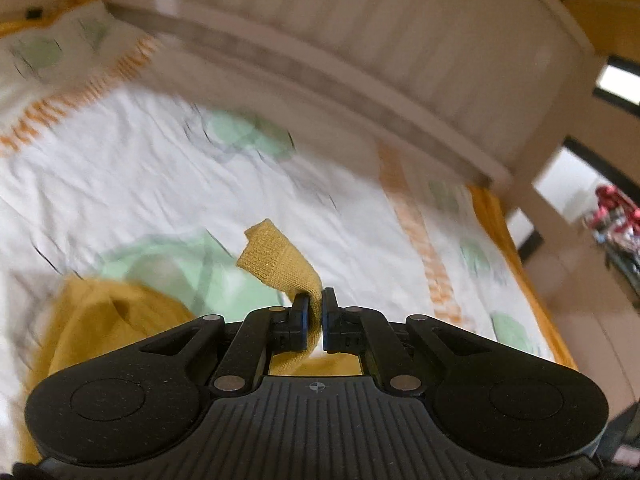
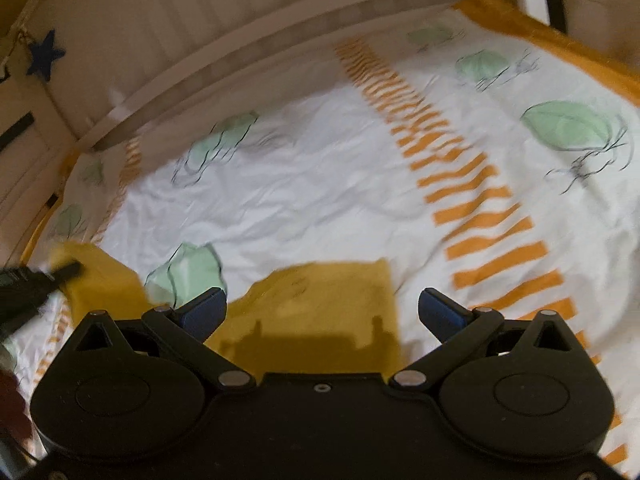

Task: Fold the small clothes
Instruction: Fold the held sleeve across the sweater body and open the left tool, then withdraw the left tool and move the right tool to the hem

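Note:
A mustard-yellow knit garment (image 1: 104, 316) lies on a white bedsheet (image 1: 140, 184) with green leaf prints. My left gripper (image 1: 315, 312) is shut on a strip of the garment (image 1: 276, 258), which sticks up past the fingertips. In the right wrist view the garment (image 2: 320, 312) lies flat below my right gripper (image 2: 320, 312), which is open and empty above it. The left gripper (image 2: 36, 280) shows at the left edge there, holding a lifted part of the garment (image 2: 100, 280).
The sheet has orange striped bands (image 2: 472, 184) and an orange border (image 1: 516, 256). A beige slatted headboard (image 1: 360, 28) runs along the far side of the bed. A floor and doorway (image 1: 580, 280) lie beyond the bed's right edge.

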`<act>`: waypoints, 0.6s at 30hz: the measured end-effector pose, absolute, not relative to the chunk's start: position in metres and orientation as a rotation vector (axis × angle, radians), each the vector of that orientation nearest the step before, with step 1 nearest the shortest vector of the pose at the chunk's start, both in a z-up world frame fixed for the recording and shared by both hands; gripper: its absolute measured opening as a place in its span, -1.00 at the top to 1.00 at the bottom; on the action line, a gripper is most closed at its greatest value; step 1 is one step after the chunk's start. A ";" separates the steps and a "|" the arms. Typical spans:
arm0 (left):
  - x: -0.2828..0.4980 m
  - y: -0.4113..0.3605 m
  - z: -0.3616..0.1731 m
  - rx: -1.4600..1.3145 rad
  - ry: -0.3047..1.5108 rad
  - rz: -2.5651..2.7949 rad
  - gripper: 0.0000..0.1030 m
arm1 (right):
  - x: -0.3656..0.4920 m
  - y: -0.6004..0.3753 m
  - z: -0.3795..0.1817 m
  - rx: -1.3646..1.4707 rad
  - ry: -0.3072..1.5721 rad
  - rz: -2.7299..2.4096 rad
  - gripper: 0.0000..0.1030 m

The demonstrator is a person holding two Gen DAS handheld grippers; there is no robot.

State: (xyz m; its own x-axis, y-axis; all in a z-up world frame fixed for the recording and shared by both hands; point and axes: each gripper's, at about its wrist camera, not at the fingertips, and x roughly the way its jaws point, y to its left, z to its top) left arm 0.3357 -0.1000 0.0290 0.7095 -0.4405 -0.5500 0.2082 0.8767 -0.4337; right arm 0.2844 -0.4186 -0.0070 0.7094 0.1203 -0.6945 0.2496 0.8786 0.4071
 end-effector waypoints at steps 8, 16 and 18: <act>0.324 -0.169 -0.012 -0.271 0.804 -0.442 0.87 | 0.280 -0.450 0.004 0.585 0.743 -0.102 -0.99; 0.314 -0.216 -0.017 -0.221 0.828 -0.564 0.35 | 0.273 -0.475 0.011 0.620 0.701 -0.151 -0.99; 0.309 -0.220 -0.014 -0.214 0.826 -0.596 0.30 | 0.272 -0.478 0.012 0.627 0.695 -0.160 -0.99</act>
State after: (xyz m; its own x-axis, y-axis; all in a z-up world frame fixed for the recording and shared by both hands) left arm 0.3086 -0.2200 -0.0138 0.5266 -0.5749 -0.6263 0.4135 0.8169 -0.4022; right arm 0.2723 -0.4782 0.0118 0.7643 0.0645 -0.6416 0.3394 0.8058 0.4853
